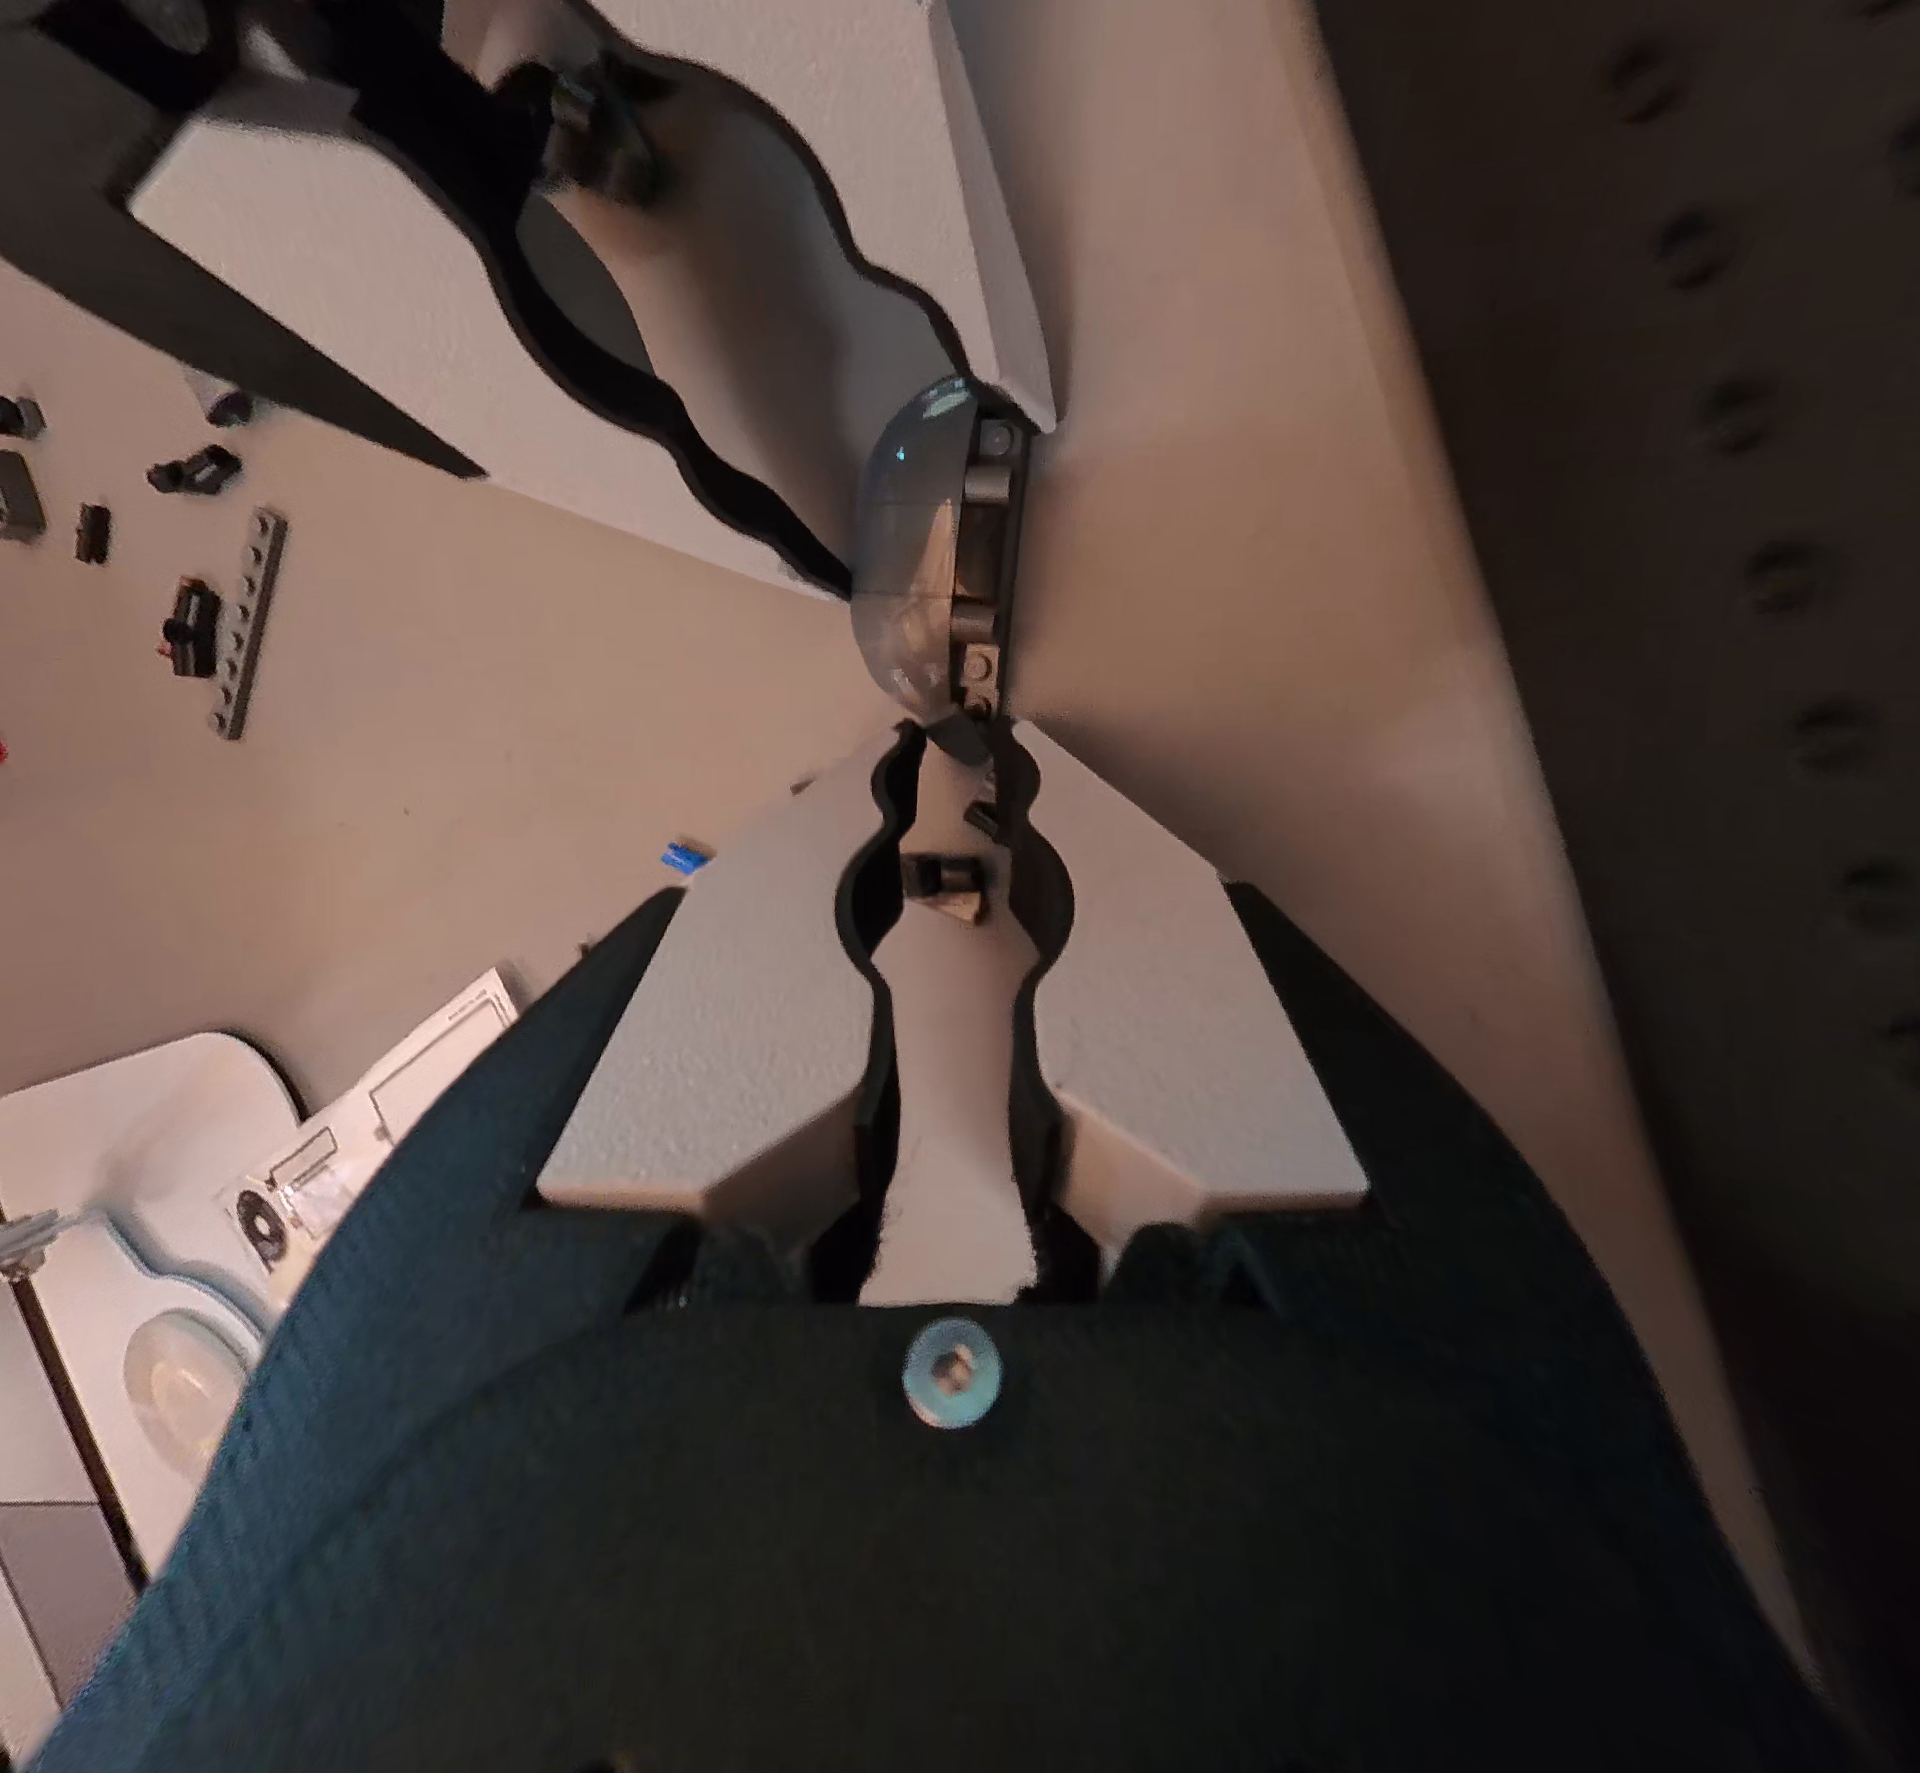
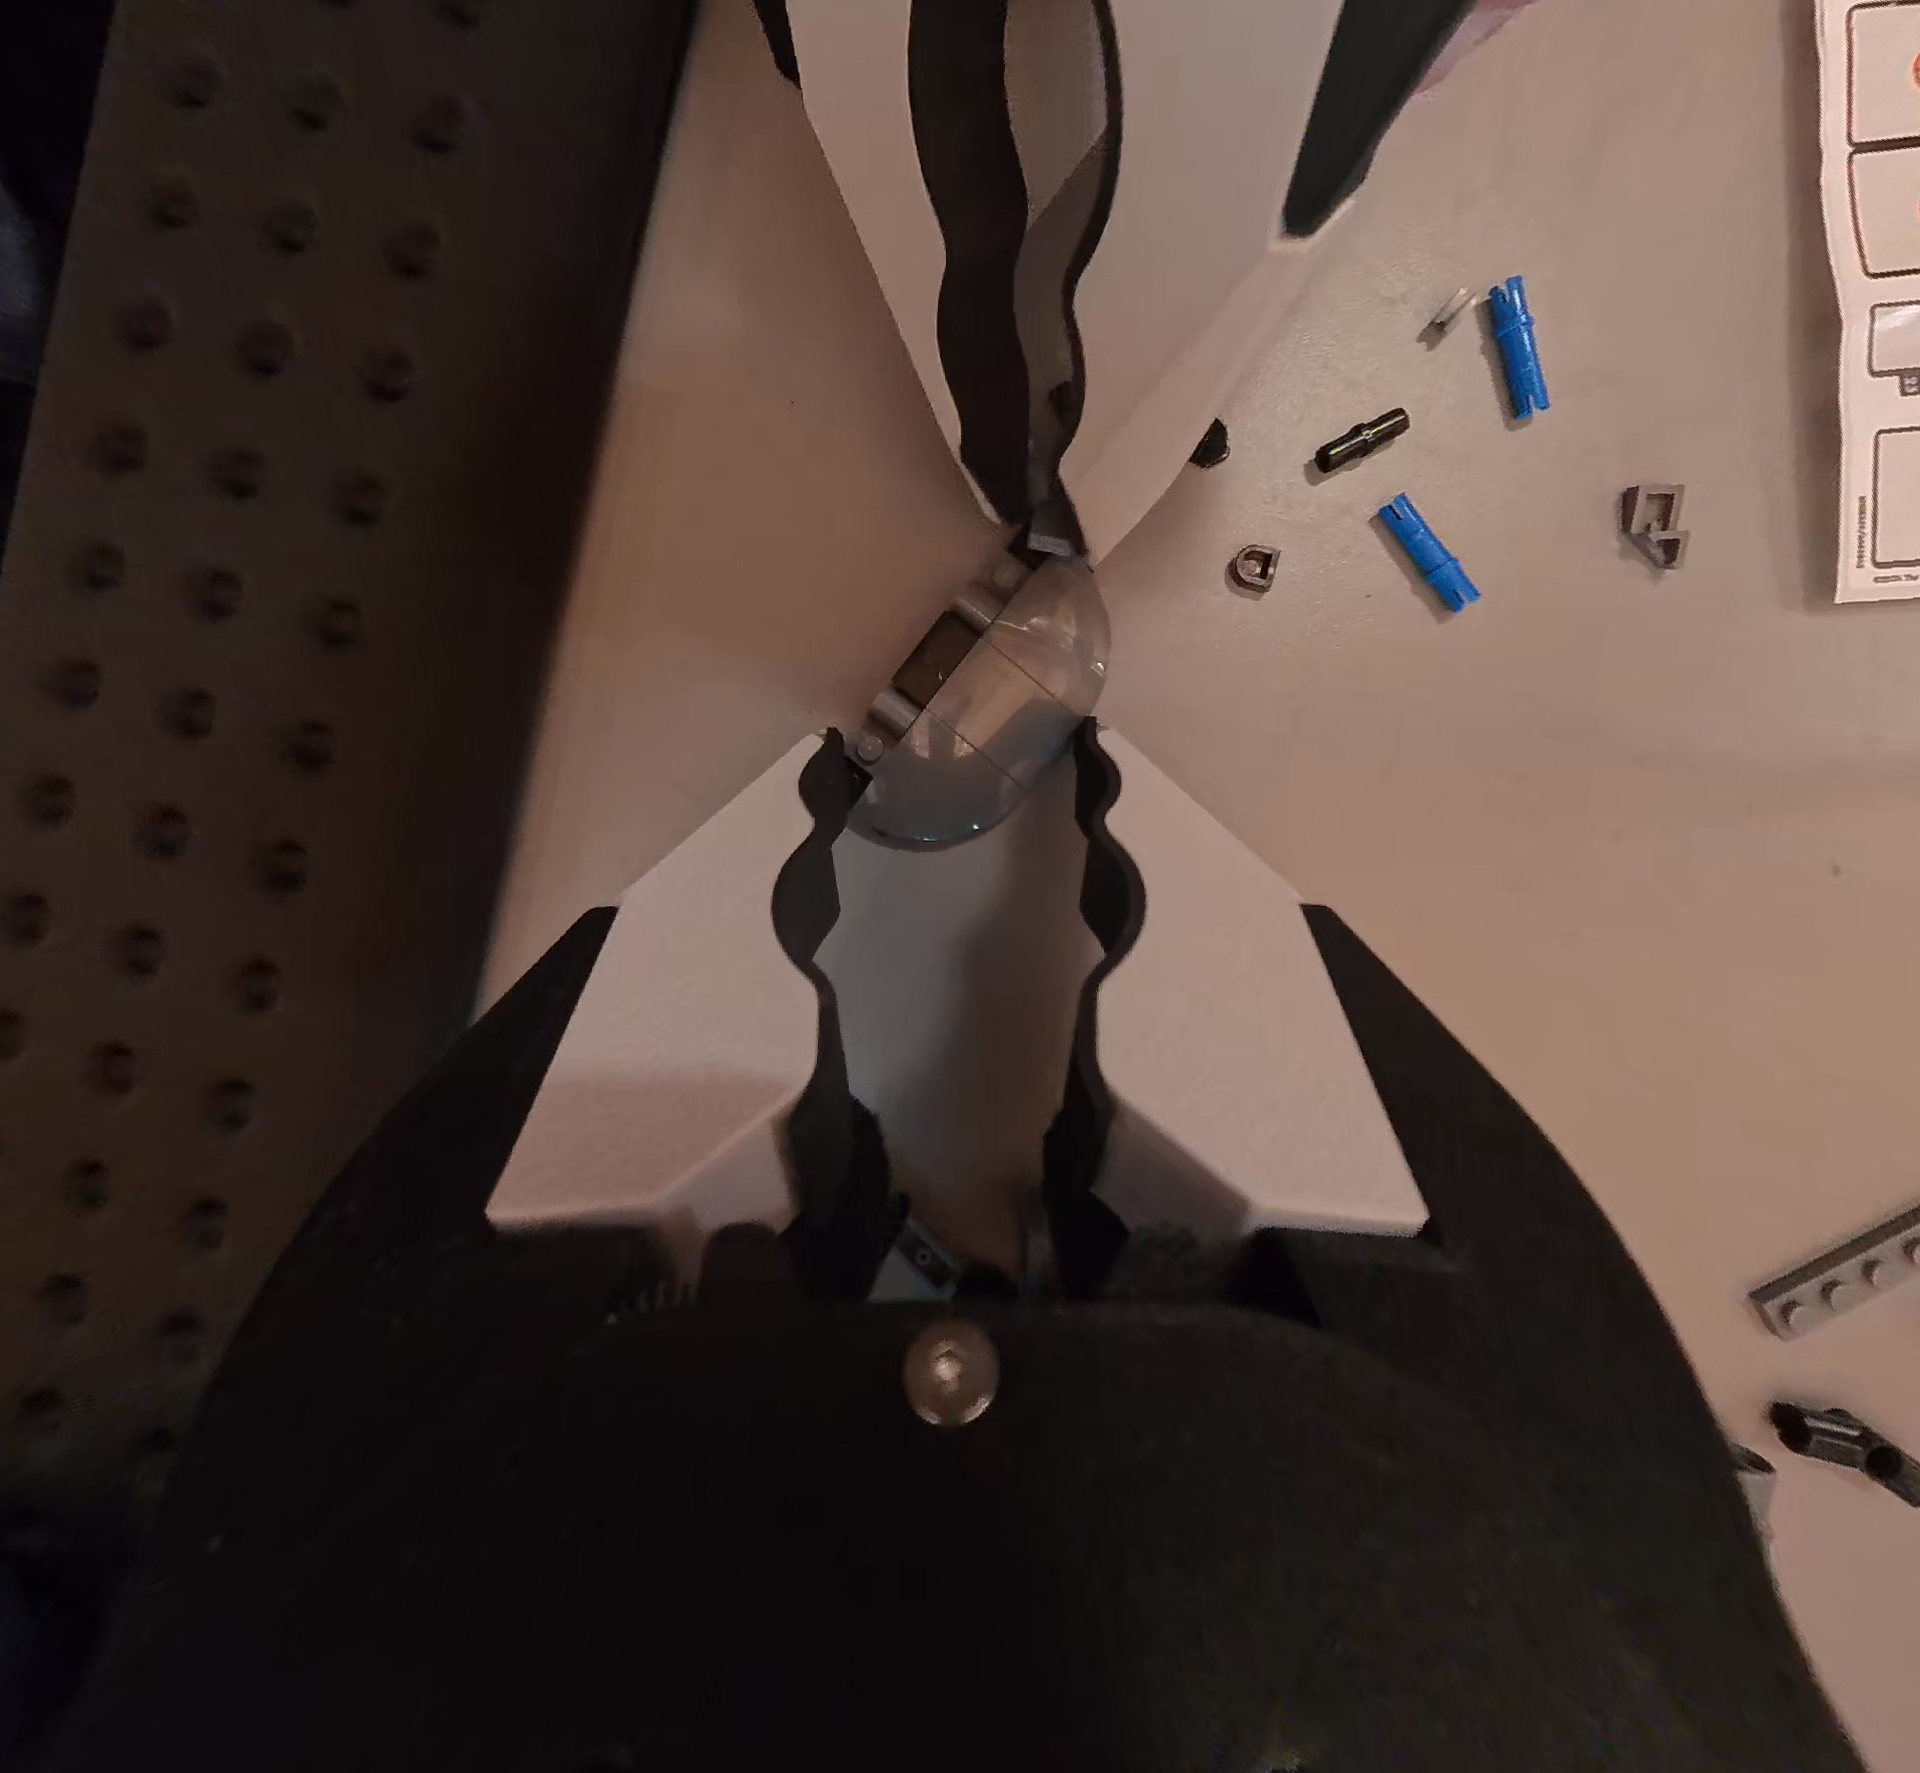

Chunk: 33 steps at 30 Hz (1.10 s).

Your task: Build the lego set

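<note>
A small lego assembly, a smoky clear canopy [image 1: 909, 528] on a grey and black base [image 1: 987, 539], is held above the beige table [image 2: 1455, 892] between both grippers. My left gripper [image 1: 958, 731] is shut on a small dark grey piece [image 1: 961, 736] at the assembly's near end. In the right wrist view it comes in from the top [image 2: 1049, 518]. My right gripper [image 2: 961, 752] is shut across the canopy [image 2: 1023, 684] and base. In the left wrist view it reaches in from the upper left [image 1: 935, 476].
Loose parts lie on the table: a long grey plate [image 1: 249, 622], black pieces [image 1: 192, 471], two blue pins [image 2: 1517, 352] [image 2: 1429, 554], a black pin [image 2: 1361, 440], a grey bracket [image 2: 1652, 528]. An instruction sheet [image 2: 1881, 269] lies at the right. A dark studded mat [image 2: 260, 580] borders the table. The tips of one gripper are about 4 cm away from the tips of the other.
</note>
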Tool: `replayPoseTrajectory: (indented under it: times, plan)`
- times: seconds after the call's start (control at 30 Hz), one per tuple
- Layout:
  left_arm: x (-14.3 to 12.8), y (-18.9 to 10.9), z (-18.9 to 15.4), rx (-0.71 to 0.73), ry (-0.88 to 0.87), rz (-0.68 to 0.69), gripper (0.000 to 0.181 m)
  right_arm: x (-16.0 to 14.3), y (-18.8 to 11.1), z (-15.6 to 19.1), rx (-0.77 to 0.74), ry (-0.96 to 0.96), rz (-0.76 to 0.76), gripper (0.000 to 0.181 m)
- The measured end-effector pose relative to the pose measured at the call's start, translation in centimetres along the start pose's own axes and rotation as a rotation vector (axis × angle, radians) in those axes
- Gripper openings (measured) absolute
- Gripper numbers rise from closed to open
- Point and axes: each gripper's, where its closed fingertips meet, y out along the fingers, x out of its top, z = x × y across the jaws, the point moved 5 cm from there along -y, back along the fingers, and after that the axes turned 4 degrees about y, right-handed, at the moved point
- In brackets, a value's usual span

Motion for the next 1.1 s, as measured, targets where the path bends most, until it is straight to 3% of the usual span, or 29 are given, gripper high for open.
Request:
replayPoseTrajectory:
  times: [0.67, 1.1]
  plan:
    - [-1.5, 0.0, 0.1, -0.057, -0.154, 0.07, 0.013, -0.1, 0.0, 0.1, 0.007, -0.001, -0.002, 0.041]
    - [-0.9, 0.5, 0.3, -0.081, -0.198, 0.038, 0.009, -0.1, 0.0, 0.1, 0.005, -0.002, 0.0, 0.04]
